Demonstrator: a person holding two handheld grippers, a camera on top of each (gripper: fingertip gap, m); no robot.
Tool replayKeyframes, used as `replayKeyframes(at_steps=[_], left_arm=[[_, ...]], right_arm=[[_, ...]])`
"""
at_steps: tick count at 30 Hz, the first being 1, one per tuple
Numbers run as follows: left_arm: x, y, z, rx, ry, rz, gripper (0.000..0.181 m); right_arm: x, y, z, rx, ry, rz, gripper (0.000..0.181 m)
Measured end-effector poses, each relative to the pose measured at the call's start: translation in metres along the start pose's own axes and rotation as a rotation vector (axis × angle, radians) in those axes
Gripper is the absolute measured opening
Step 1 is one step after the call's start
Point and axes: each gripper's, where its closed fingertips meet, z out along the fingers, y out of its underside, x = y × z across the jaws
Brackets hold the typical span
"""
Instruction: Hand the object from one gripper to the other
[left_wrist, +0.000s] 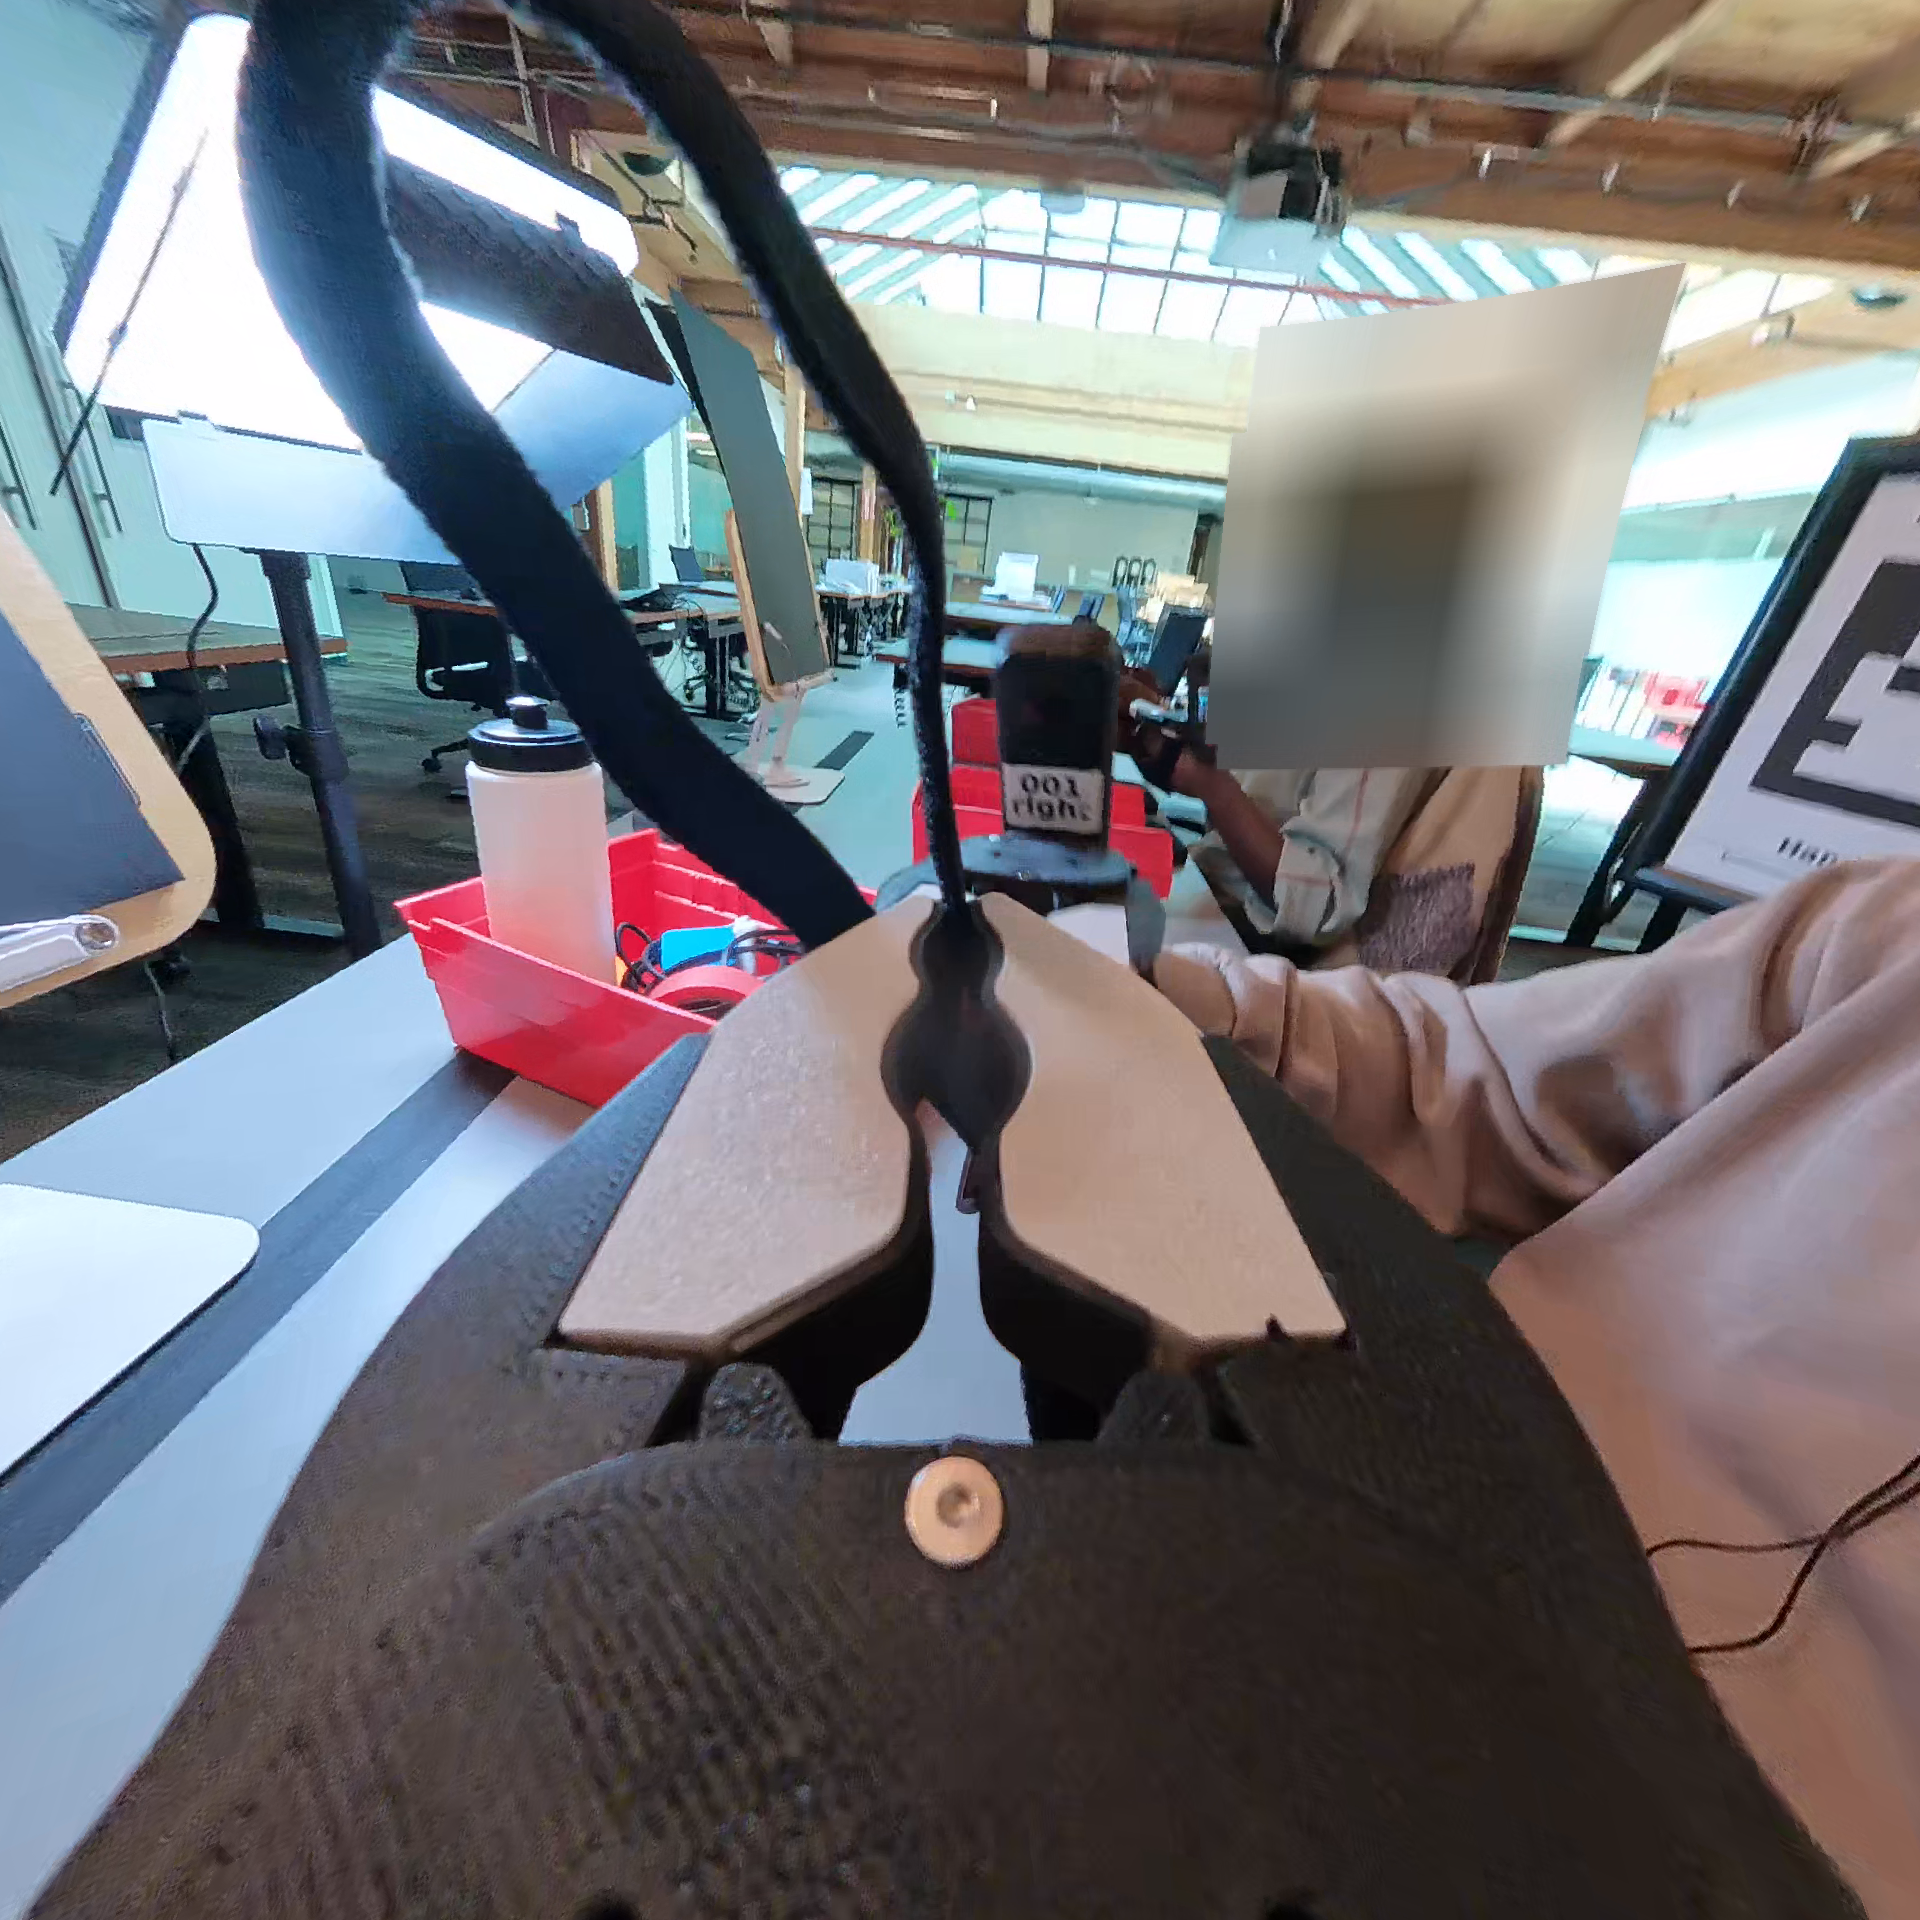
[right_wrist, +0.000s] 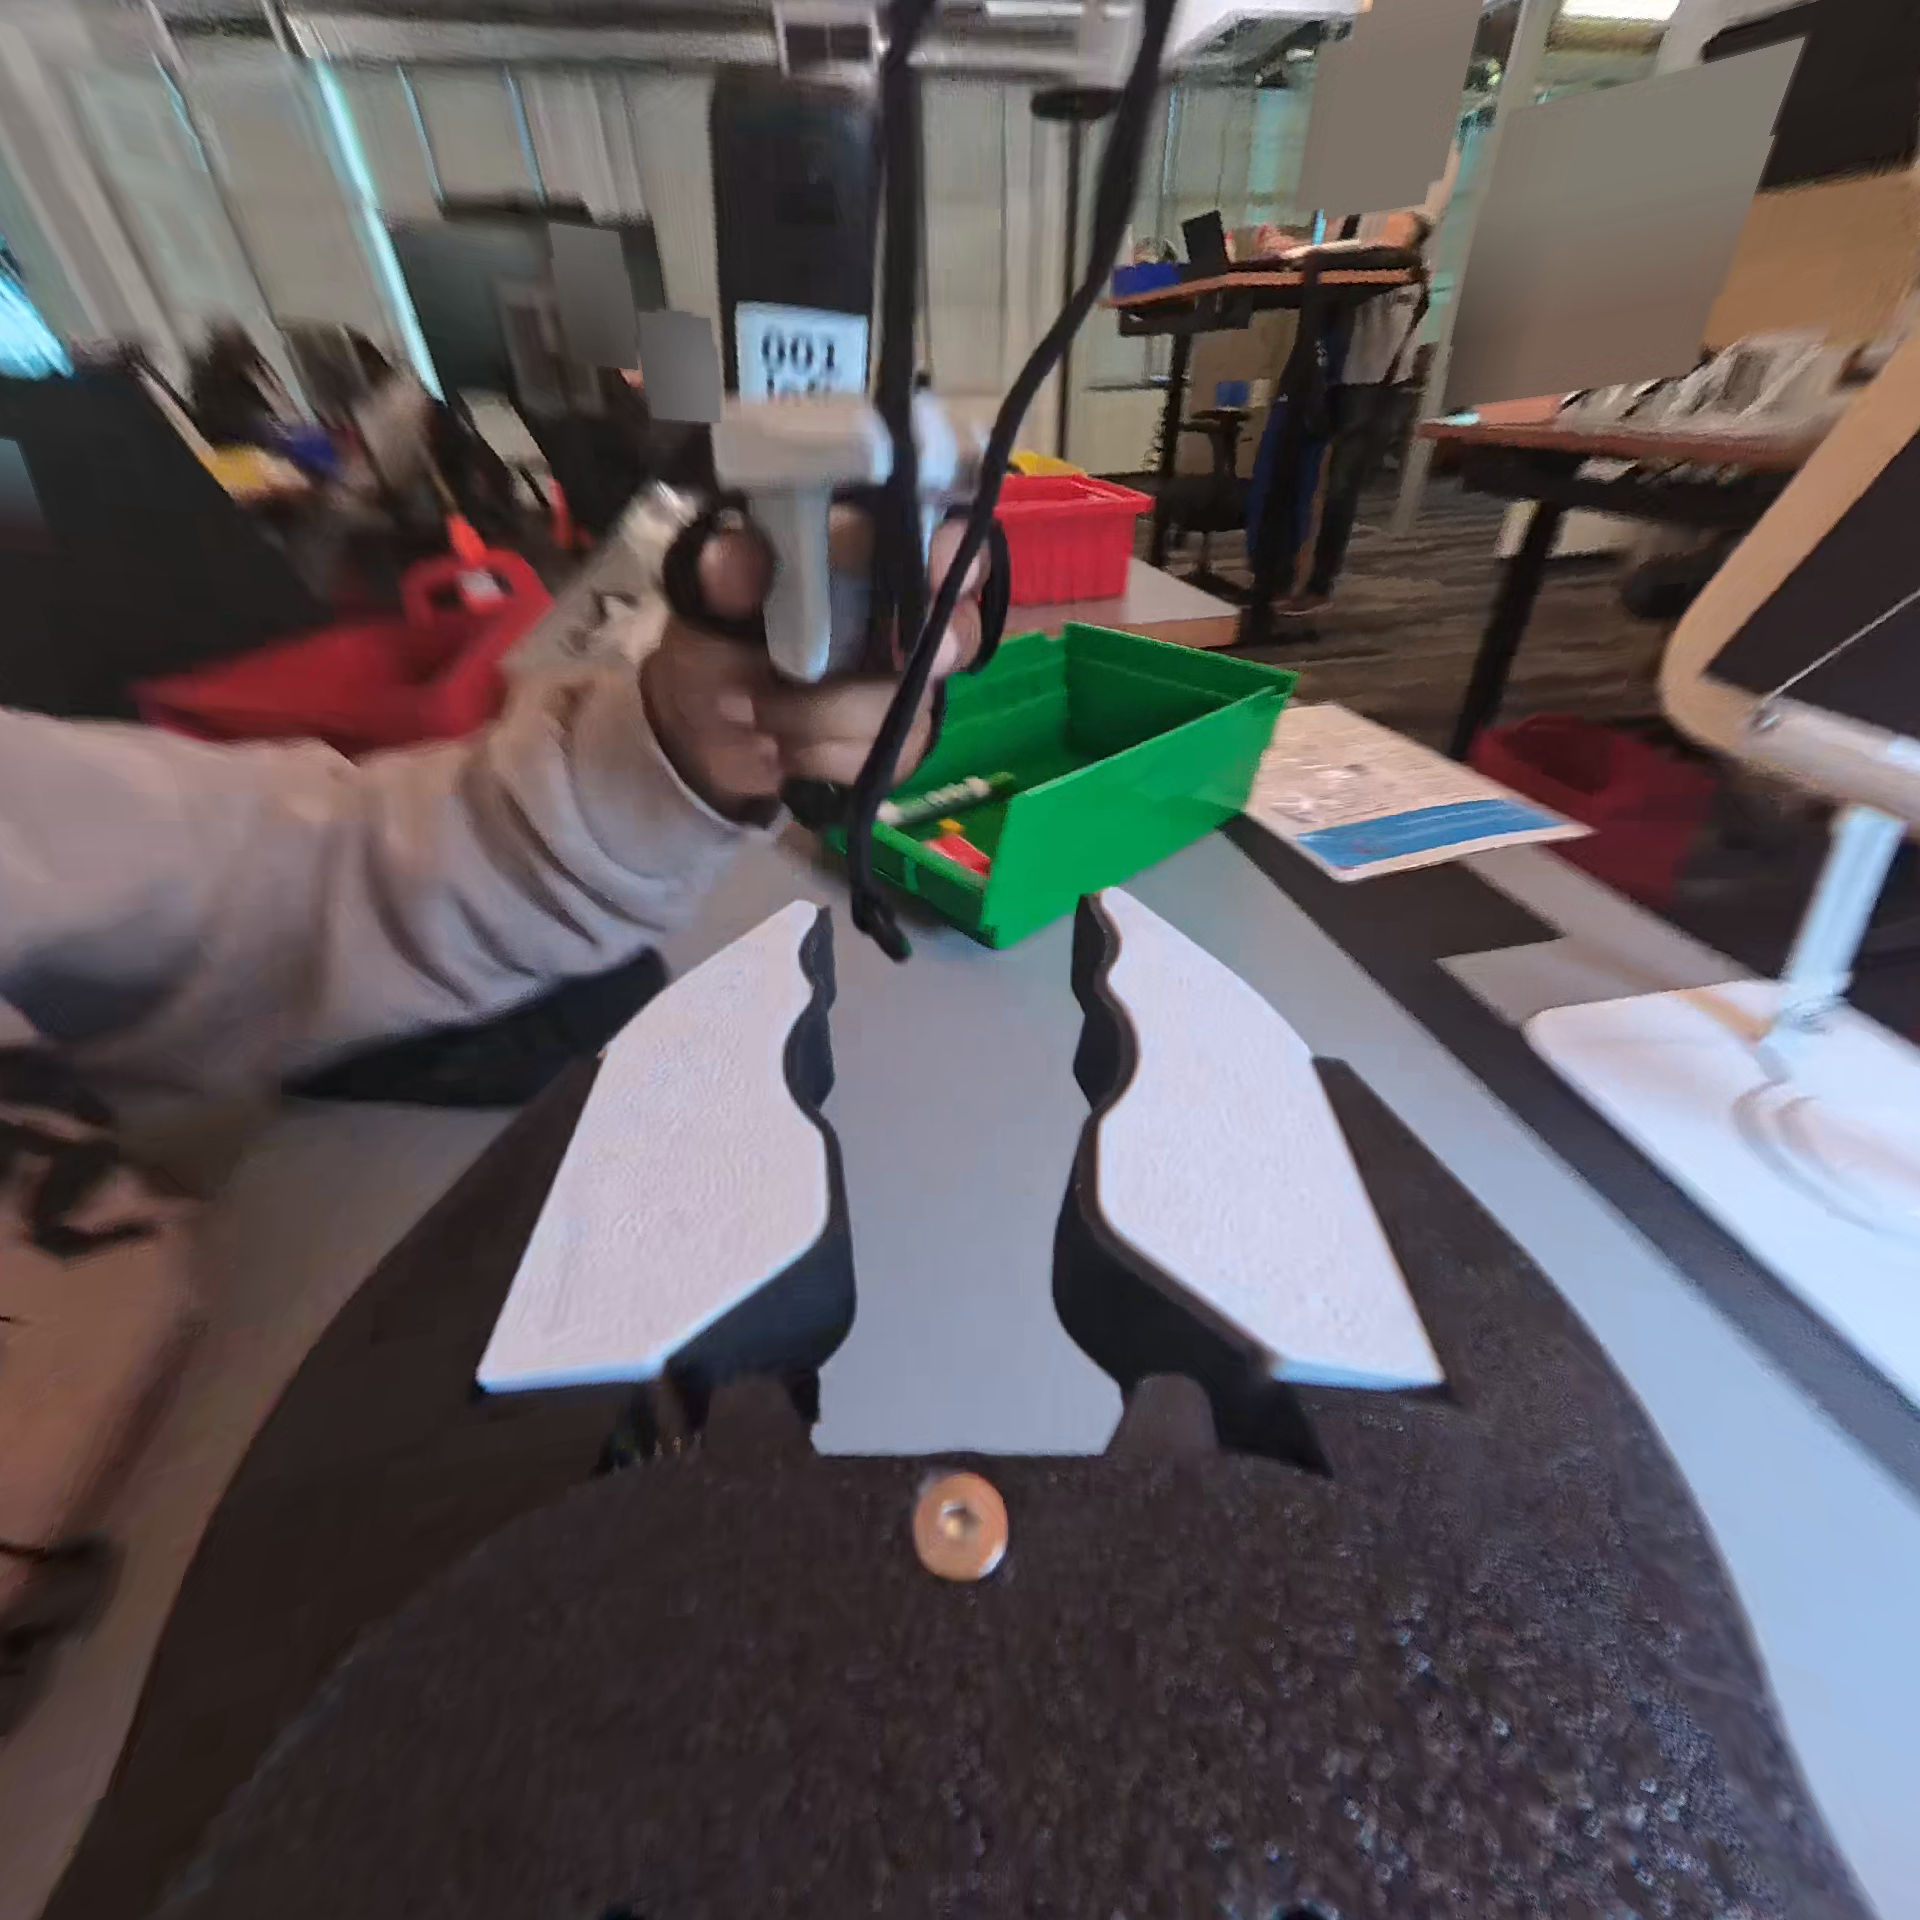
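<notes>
Here, left gripper (left_wrist: 956, 925) fingers clenched on black cord (left_wrist: 416, 436), right gripper (right_wrist: 951, 914) fingers released, cord end seemingly just ahead

Grey table (right_wrist: 951, 1164) with a dark strip — green bin (right_wrist: 1091, 769) sits on it, printed sheet (right_wrist: 1392, 795) just right of the bin, white stand base (right_wrist: 1714, 1122) nearer still.

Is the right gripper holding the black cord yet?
No, the right gripper is open and empty; the black cord hangs just ahead of its tips.
</notes>
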Motion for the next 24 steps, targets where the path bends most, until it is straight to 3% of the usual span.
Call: replayKeyframes(at_steps=[3,6,11,17,21,24], left_arm=[[-0.004,-0.008,-0.006,0.038,0.008,-0.082,0.002],[-0.01,-0.012,-0.009,0.065,-0.016,-0.145,0.002],[-0.014,-0.016,-0.011,0.109,-0.014,-0.208,0.001],[-0.019,-0.014,-0.011,0.105,-0.056,-0.174,0.001],[-0.022,-0.013,-0.012,0.108,-0.066,-0.174,0.002],[-0.028,-0.01,-0.013,0.097,-0.099,-0.147,0.003]], right_arm=[[-0.007,0.012,0.009,-0.09,0.089,-0.336,0.036],[-0.014,0.007,0.014,-0.079,0.142,-0.477,0.027],[-0.02,0.002,0.019,-0.01,0.099,-0.344,0.026],[-0.025,-0.012,0.016,0.133,0.002,-0.124,0.004],[-0.027,-0.017,0.01,0.116,-0.029,-0.123,0.003],[-0.016,-0.026,-0.002,0.083,0.041,-0.16,0.003]])
